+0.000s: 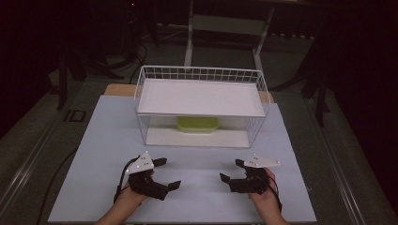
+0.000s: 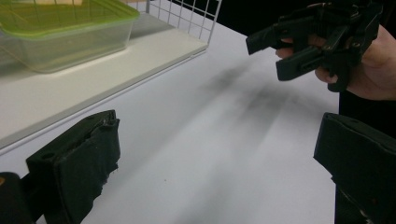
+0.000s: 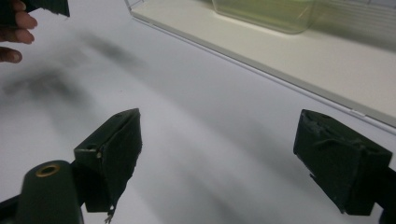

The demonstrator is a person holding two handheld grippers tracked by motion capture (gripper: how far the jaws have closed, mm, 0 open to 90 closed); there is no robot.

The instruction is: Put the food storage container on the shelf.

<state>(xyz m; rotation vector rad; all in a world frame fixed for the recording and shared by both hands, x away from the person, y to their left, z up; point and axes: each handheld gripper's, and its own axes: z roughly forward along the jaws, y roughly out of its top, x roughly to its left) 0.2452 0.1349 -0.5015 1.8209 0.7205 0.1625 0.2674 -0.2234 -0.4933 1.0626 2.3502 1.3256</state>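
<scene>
1. Table [image 1: 103,154]: pale sheet across the centre and lower half of the high view, bare apart from the items below.
2. Wire basket [image 1: 202,75]: upper centre of the frame, white, with a flat shelf [image 1: 202,98] across its top and an open front facing the person.
3. Green-lidded container [image 1: 197,124]: centre of the frame, on the basket's floor beneath the shelf, set back from the front edge; its long axis runs left to right across the picture.
4. Left gripper [image 1: 170,174]: lower left of centre, jaws spread wide, holding nothing.
5. Right gripper [image 1: 232,170]: lower right of centre, jaws likewise wide and empty.
6. Governing relation: the container lies straight up-frame between the two grippers (neither clearly nearer), so I judge any reach must go forward, under the shelf.
</scene>
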